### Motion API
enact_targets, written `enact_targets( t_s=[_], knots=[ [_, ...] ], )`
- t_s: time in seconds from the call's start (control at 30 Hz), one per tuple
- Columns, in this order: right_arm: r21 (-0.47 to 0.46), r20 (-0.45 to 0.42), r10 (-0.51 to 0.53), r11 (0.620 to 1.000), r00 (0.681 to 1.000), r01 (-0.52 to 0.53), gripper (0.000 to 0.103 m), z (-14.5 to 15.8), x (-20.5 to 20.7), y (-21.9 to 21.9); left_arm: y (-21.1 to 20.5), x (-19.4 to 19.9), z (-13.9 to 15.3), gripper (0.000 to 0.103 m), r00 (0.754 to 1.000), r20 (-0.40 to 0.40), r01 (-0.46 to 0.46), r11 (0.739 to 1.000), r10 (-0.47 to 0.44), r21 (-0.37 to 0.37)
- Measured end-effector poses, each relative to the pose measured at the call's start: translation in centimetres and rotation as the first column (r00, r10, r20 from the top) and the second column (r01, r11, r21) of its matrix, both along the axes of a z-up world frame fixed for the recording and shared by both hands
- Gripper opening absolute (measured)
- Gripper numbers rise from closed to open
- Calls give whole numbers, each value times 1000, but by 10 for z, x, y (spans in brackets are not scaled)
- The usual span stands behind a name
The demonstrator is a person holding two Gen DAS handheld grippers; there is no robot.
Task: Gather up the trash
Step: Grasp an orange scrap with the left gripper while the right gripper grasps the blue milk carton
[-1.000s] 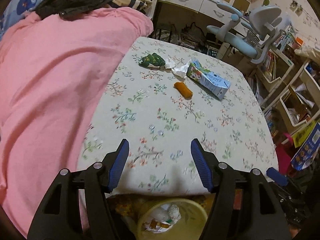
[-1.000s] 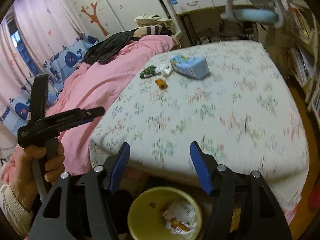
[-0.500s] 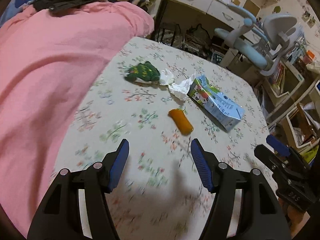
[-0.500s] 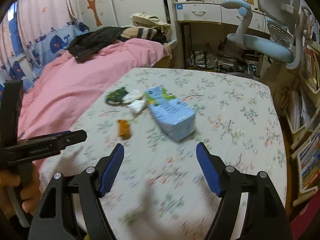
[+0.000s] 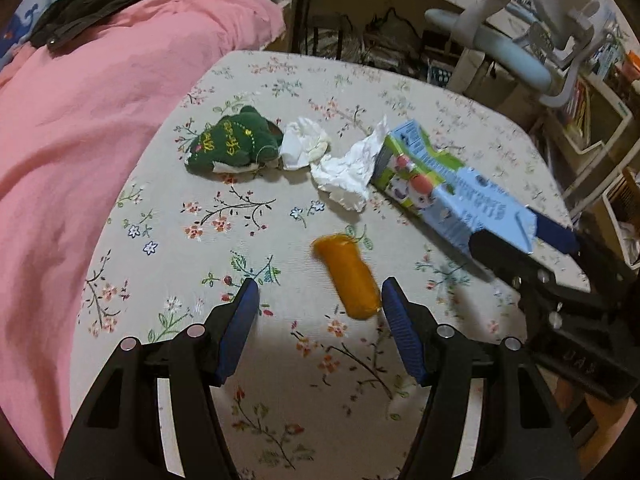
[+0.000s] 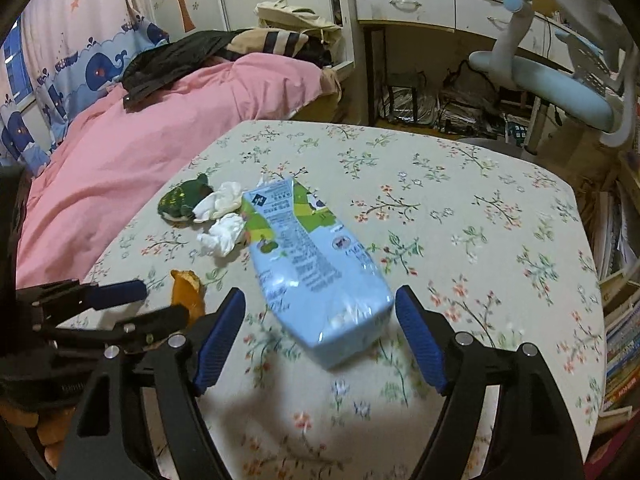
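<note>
On the flowered tablecloth (image 5: 224, 240) lies an orange peel-like scrap (image 5: 348, 276). My left gripper (image 5: 320, 300) stands open around its near end, the scrap closer to the right finger and not pinched. A blue and green milk carton (image 6: 312, 264) lies on its side. My right gripper (image 6: 318, 308) has its jaws opening, with the carton's near end between them and the pads clear of it. Behind these lie two crumpled white tissues (image 5: 344, 176) and a green crumpled wrapper (image 5: 232, 146).
A pink duvet (image 5: 80, 140) covers the bed along the table's left side. A pale blue desk chair (image 6: 560, 92) and a white desk with drawers (image 6: 404, 4) stand beyond the far edge. Shelves of books (image 6: 620, 340) run along the right.
Both grippers came forward from the table's near edge, above the yellow bin, to the trash in the middle. The bin has left view. The right jaws stand wider.
</note>
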State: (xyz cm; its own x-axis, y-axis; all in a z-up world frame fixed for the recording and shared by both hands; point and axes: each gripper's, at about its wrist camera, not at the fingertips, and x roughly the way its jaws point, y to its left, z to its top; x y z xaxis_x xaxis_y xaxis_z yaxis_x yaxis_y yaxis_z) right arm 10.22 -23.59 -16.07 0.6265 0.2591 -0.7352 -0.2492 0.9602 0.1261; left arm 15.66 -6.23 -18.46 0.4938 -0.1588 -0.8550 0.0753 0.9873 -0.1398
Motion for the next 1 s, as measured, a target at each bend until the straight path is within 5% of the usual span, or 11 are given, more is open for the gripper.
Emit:
enact_targets(
  t_s=[0.23,0.33,0.67,0.87,1.0],
  knots=[
    [20,-52,14,1000,999,-13,74,-8,10,-3,7,6,1,29,998,-21,63,997,-64,-34],
    [23,-84,27,999,996,-25,59,-8,6,-5,13,5,2,15,997,-27,72,996,-73,-42],
    [92,-142,15,996,990,-2,59,5,-16,-39,41,-5,16,11,999,-12,50,994,-52,-97],
    [70,-222,96,994,970,-83,60,-9,-24,-29,35,-7,9,12,995,-52,83,994,-87,-67],
    [32,-197,105,994,975,-101,75,-13,-26,-18,29,-8,8,19,994,-44,96,994,-98,-51]
  ],
)
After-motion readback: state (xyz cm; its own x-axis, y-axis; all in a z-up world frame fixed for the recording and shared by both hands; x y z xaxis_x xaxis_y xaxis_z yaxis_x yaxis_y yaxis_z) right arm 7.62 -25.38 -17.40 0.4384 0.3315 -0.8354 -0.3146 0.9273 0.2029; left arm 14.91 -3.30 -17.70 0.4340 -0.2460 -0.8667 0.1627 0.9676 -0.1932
